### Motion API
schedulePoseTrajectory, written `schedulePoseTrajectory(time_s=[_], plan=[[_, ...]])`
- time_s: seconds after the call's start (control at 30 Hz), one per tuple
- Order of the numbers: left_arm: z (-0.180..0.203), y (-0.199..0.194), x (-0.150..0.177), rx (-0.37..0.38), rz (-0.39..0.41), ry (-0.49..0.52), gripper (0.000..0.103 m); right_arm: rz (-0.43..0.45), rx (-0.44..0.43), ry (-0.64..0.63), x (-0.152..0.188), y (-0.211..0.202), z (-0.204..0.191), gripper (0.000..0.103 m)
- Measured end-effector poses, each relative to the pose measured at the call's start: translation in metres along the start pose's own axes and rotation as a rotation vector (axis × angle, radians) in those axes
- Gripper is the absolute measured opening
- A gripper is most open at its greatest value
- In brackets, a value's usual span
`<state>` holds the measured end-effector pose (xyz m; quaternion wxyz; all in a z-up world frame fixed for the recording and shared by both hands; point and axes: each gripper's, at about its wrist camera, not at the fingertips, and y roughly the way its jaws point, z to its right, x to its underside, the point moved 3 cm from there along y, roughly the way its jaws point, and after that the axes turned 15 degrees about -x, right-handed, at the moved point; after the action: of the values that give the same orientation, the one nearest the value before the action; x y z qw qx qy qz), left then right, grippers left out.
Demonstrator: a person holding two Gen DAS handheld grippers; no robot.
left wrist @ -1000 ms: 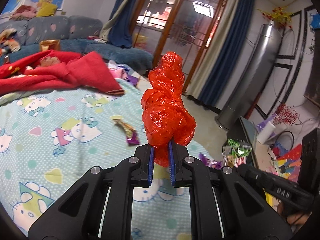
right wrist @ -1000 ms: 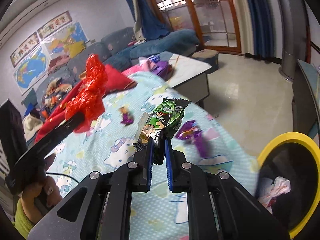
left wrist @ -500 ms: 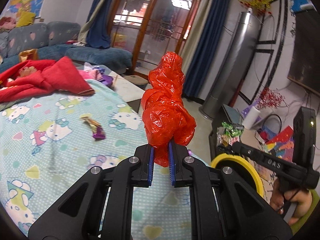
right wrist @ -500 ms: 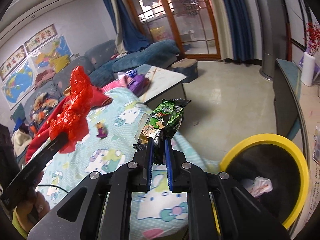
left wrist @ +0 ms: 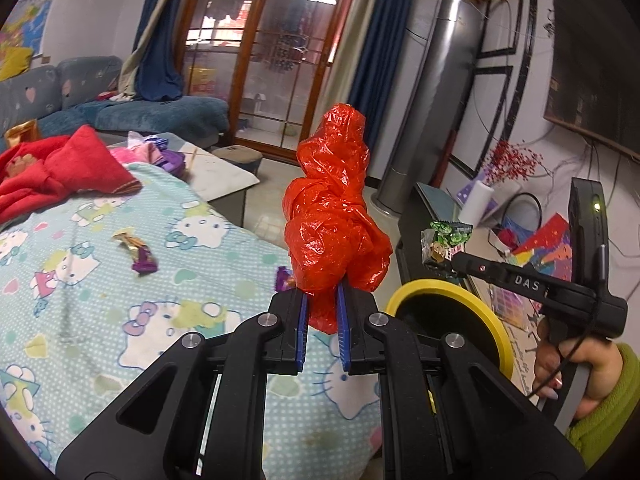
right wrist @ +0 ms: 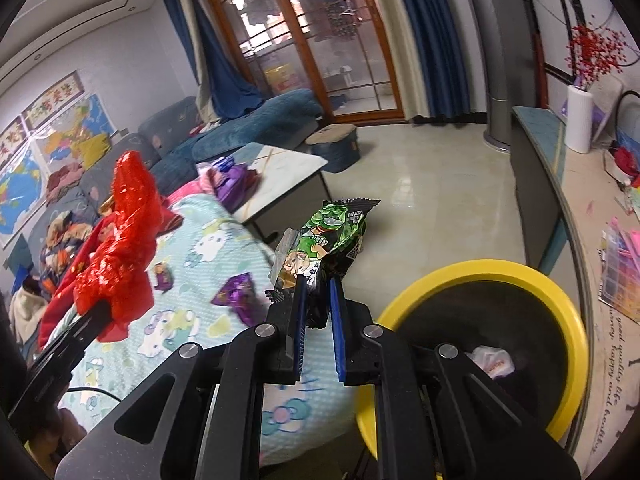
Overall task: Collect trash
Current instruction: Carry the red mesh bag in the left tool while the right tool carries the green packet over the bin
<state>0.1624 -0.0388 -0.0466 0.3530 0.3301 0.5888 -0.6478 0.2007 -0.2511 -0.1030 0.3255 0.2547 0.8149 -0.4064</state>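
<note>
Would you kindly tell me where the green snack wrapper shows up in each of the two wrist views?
Left wrist view: the green snack wrapper is small, at right of centre, held at the tip of the right gripper, above the yellow bin.
Right wrist view: the wrapper is at centre, clamped in that gripper.
Shared landmark: the yellow bin, lower right in both.

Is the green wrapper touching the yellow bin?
Apart. In the left wrist view the green wrapper, held by the right gripper, hangs clear above the yellow bin.
</note>
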Motion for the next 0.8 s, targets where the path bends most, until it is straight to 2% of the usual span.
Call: schedulePoseTrajectory(time_s=[0.8], plan=[[0.092, 0.014, 0.031, 0.098, -0.052, 0.243, 0.007, -0.008, 0.166, 0.137, 0.029, -0.040, 0.099, 0.011]])
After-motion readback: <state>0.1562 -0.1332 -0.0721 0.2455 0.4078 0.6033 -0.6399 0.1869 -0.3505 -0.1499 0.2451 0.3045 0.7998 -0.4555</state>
